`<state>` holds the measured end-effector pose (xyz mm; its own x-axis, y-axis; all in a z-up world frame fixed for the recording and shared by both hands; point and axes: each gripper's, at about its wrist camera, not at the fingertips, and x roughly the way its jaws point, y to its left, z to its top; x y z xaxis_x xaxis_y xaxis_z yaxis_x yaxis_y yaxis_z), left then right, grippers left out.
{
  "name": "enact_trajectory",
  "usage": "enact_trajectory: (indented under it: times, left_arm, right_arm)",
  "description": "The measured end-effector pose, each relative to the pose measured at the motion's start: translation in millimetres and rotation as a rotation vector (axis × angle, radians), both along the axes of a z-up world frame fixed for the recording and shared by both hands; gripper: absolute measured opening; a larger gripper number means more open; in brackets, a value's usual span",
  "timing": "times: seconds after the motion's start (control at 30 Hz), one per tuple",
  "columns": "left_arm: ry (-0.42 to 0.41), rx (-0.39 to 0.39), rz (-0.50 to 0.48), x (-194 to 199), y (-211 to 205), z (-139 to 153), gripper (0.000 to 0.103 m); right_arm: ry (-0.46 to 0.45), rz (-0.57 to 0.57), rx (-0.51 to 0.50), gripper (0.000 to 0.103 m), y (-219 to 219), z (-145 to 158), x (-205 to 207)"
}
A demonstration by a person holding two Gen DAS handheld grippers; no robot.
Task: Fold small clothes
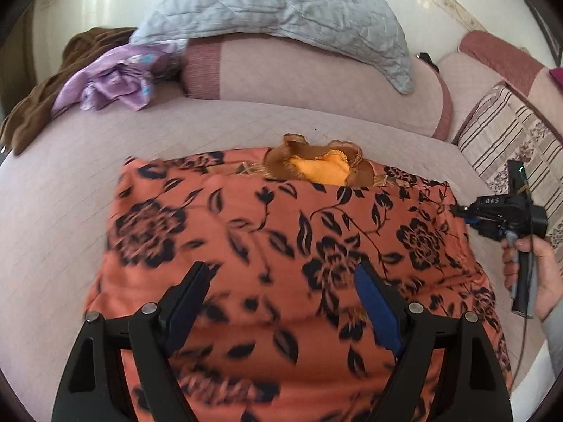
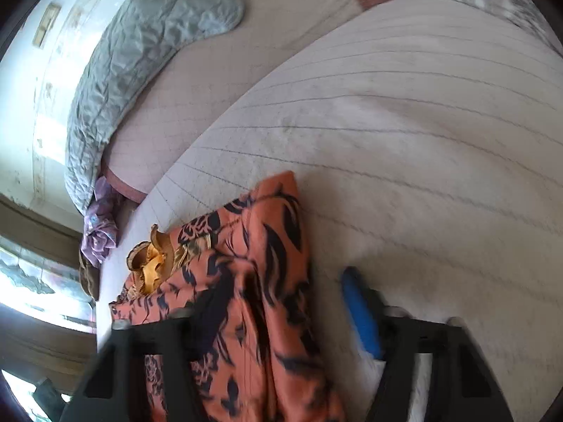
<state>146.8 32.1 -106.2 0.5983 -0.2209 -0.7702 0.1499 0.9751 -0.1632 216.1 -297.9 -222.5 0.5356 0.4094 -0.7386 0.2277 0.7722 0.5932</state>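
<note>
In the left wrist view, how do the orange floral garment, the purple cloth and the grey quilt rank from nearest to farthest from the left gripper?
1. Orange floral garment, directly under the left gripper.
2. Purple cloth, far left.
3. Grey quilt, on the backrest.

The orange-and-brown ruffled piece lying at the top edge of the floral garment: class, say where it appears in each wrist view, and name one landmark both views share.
Left wrist view: the ruffled piece sits centre, just above the middle, at the far edge of the floral garment.
Right wrist view: it lies lower left, left of the garment.
Shared landmark: the grey quilted pillow.
</note>
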Motion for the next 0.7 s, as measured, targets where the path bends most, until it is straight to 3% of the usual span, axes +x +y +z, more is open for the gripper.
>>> enact_trajectory:
  times: [0.13, 0.17, 0.2, 0.23, 0.3, 0.33, 0.37, 0.4, 0.43, 0.5, 0.53, 0.63, 0.7]
  left_arm:
    - [0.030, 0.011, 0.011, 27.6, -5.8, -18.2, 0.084]
    - [0.066, 0.040, 0.017, 35.7, -7.0, -27.5, 0.084]
    - [0.104, 0.066, 0.027, 42.2, -5.7, -37.0, 0.084]
    - [0.094, 0.064, 0.029, 42.5, -3.2, -40.0, 0.084]
    - [0.055, 0.074, 0.020, 39.8, -2.0, -41.0, 0.084]
    - [0.054, 0.086, 0.012, 39.8, -3.4, -42.8, 0.084]
    - [0.044, 0.109, 0.006, 39.0, -6.2, -44.6, 0.085]
    - [0.038, 0.123, 0.003, 38.2, -8.8, -45.7, 0.087]
    - [0.036, 0.139, -0.003, 38.1, -11.7, -46.8, 0.088]
    - [0.038, 0.155, -0.015, 38.0, -14.1, -46.7, 0.088]
    - [0.051, 0.149, -0.021, 37.7, -12.1, -45.0, 0.088]
    - [0.065, 0.111, -0.007, 32.4, -0.1, -33.4, 0.088]
    - [0.035, 0.072, 0.011, 18.8, 15.1, -18.0, 0.088]
  right_arm:
    - [-0.045, -0.011, -0.126, 0.008, 8.9, 16.3, 3.4]
    - [0.005, -0.002, -0.139, 0.010, 10.9, 3.5, 8.1]
    - [0.020, 0.005, -0.140, 0.010, 11.1, -4.2, 10.5]
    - [-0.005, -0.007, -0.124, 0.018, 8.1, -1.5, 10.2]
    - [-0.053, -0.042, -0.057, 0.023, -2.4, 9.0, 4.7]
    - [-0.070, -0.059, -0.027, 0.035, -7.8, 12.3, 2.4]
    - [-0.084, -0.077, 0.005, 0.062, -12.3, 14.7, 1.9]
    - [-0.089, -0.088, 0.044, 0.074, -15.7, 14.1, 4.3]
    - [-0.079, -0.076, 0.052, 0.075, -15.0, 11.0, 9.9]
    - [0.002, -0.013, -0.030, 0.021, -5.0, -3.2, 27.6]
    - [0.033, -0.007, -0.073, 0.014, -3.2, -8.2, 32.4]
    - [0.012, -0.074, -0.017, 0.014, -10.2, -2.4, 27.0]
    - [-0.042, -0.077, 0.044, 0.020, -12.0, 6.6, 13.6]
